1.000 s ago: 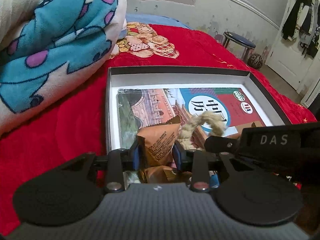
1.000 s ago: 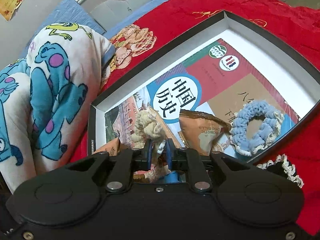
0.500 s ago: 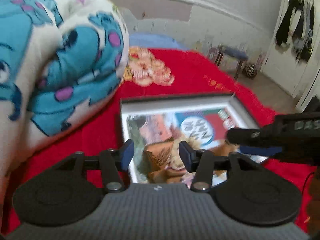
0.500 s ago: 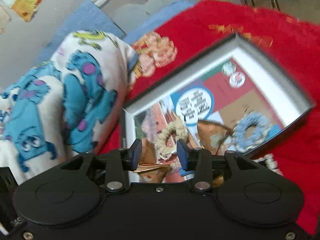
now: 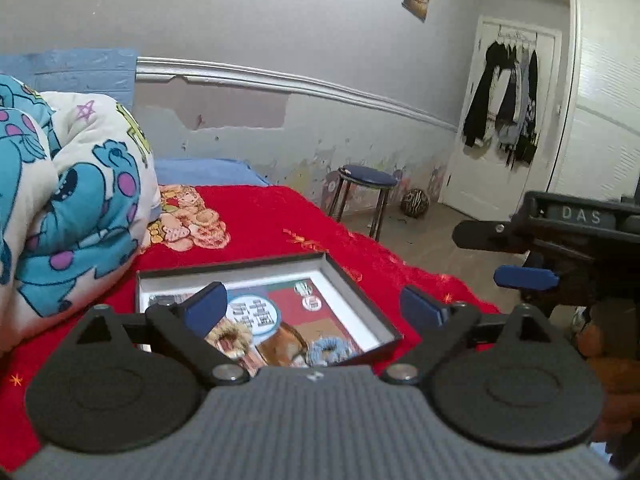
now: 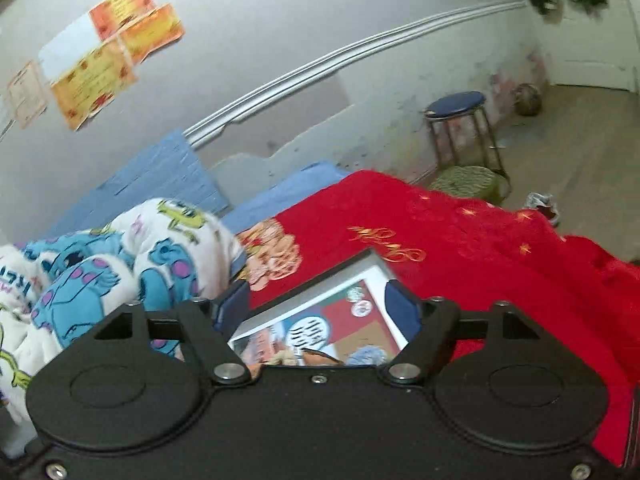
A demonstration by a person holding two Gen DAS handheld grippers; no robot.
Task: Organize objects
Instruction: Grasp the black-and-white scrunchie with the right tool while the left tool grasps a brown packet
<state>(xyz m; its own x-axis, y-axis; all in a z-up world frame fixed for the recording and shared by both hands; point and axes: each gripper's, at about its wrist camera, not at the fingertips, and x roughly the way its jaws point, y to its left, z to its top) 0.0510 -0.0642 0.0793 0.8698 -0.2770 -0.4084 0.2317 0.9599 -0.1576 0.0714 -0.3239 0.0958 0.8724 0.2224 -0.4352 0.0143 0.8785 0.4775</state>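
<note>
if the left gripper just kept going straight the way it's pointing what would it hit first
Probably the shallow box on the red bedspread. The left gripper, jaws opening and holding nothing, points down over the book lying inside it. Depth is unclear, so it might meet the box's far rim instead.

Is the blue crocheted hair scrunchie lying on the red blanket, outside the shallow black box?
No, the blue crocheted hair scrunchie lies inside the shallow black box, on the book cover there.

Right claw (image 6: 318, 306) above the box (image 6: 320, 280) on the bed (image 6: 480, 240)
Its jaws are opening, gripping nothing; below lie a book (image 6: 352, 320), blue scrunchie (image 6: 366, 355) and blanket (image 6: 120, 256).
</note>
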